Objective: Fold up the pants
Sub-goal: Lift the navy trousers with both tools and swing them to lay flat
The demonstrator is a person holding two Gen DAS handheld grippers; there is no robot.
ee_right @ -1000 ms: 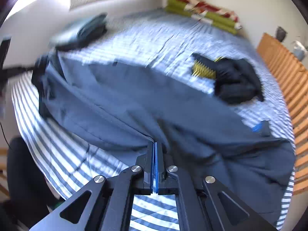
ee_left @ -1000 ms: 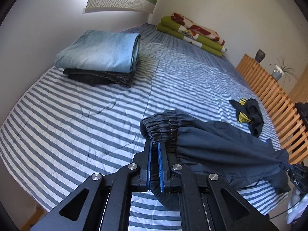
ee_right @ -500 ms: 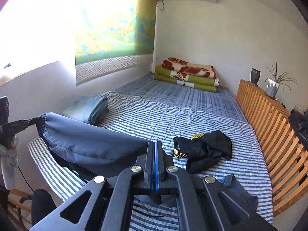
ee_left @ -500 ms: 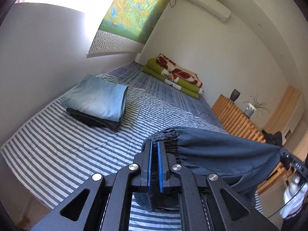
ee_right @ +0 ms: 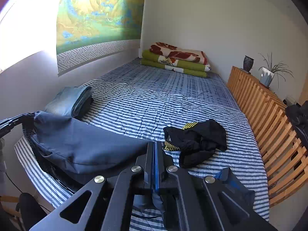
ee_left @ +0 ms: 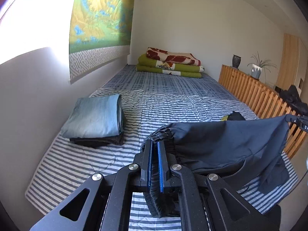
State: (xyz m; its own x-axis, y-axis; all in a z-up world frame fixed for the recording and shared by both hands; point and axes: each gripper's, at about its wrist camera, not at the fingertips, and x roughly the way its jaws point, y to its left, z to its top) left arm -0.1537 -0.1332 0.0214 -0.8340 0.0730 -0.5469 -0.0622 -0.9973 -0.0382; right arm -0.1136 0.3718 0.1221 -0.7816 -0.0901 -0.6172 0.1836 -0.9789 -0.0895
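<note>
Dark blue-grey pants (ee_left: 227, 142) hang stretched in the air over the striped bed (ee_left: 169, 104), held between both grippers. My left gripper (ee_left: 155, 144) is shut on the gathered elastic waistband, which bulges out past its blue pads. In the right wrist view the same pants (ee_right: 80, 144) run off to the left, and my right gripper (ee_right: 154, 144) is shut on their other end, the cloth pinched thin between its jaws. Each gripper shows at the far edge of the other's view, the right gripper (ee_left: 300, 121) and the left gripper (ee_right: 9, 123). Fabric sags below the taut top edge.
A folded light-blue garment on a dark one (ee_left: 96, 117) lies by the left wall. A crumpled black garment with yellow stripes (ee_right: 196, 140) sits on the bed's right side. Folded green and red blankets (ee_left: 169, 63) are at the far end. A wooden slatted rail (ee_right: 265, 107) borders the right.
Both grippers have risen well above the bed with the pants, which now hang stretched between them off the mattress. The views have tilted up towards the far wall.
</note>
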